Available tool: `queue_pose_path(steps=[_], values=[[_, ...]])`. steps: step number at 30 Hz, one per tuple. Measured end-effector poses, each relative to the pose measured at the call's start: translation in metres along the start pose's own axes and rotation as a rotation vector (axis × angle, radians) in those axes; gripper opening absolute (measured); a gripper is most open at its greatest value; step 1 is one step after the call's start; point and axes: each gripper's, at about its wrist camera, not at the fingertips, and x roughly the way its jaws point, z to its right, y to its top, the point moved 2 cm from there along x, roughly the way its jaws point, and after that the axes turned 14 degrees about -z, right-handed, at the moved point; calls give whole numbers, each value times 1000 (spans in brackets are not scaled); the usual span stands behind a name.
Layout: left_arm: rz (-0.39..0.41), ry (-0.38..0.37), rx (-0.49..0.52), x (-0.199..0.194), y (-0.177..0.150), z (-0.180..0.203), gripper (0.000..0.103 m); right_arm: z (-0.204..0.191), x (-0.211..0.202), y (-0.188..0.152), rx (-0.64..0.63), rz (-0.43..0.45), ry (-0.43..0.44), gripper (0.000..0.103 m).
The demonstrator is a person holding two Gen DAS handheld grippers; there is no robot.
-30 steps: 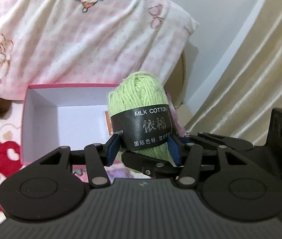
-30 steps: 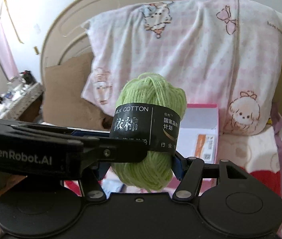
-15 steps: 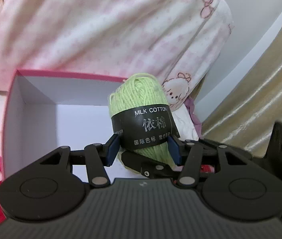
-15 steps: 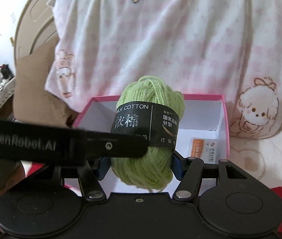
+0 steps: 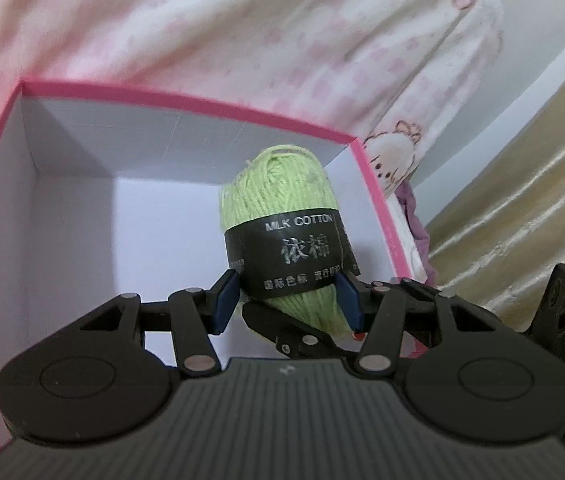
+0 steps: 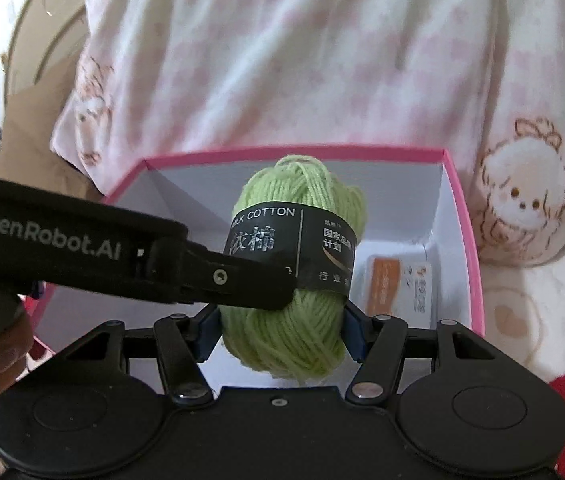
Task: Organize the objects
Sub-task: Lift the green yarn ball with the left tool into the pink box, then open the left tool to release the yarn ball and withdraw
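Yarn [image 5: 282, 216], a light green skein with a black "MILK COTTON" band, sits upright between the blue pads of both claws at once. The left claw [image 5: 288, 300] is clamped on the band from either side, its pads [image 5: 224, 300] pressed against the paper wrap. The right claw [image 6: 280, 328] grips the lower part of the skein [image 6: 296, 280] below the band, fingers closed onto the wool. In the right wrist view the left claw's black finger [image 6: 218, 276] crosses from the left and lies against the front of the band, just above the right claw's fingertips.

Ahead of and below both claws stands an open pink box [image 5: 186, 98] with white inner walls; the skein hangs over its interior, toward the right-hand wall as seen from the left claw. Whether the skein touches the box floor cannot be told. A small white-and-orange packet [image 6: 398, 284] lies inside the box [image 6: 462, 216], to the right of the skein. Beyond the box leans a pink checked pillow [image 6: 322, 60] printed with puppies.
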Motion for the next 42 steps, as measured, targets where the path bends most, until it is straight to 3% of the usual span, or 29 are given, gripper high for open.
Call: queue_pose_path(steps=[7,12,16,20,21,23,26,30,35,42], values=[[-26,27,-5,10,0,2,50,4,15,6,-16,-40,-43,65],[-41,43,-20,22,2,-2,49,-3,22,4,-94,-60,-62,71],[-40,58,-22,28,1,-4,43,1,26,7,-106,-154,-43,73],[-49,61,-40,33,2,-8,43,2,14,10,-123,-162,10,78],[-54,58,-42,34,2,-9,42,1,14,10,-127,-158,10,77],[-52,71,-47,35,2,-8,41,0,16,9,-129,-155,-18,56],[-38,91,-44,36,2,-6,39,7,21,12,-87,-156,-37,47],[-13,78,-40,32,4,-4,39,13,15,15,-9,-115,-25,43],[10,91,-49,35,2,-4,36,11,17,16,54,-89,-74,42],[25,127,-57,39,4,-6,35,6,22,16,14,-103,-72,47]])
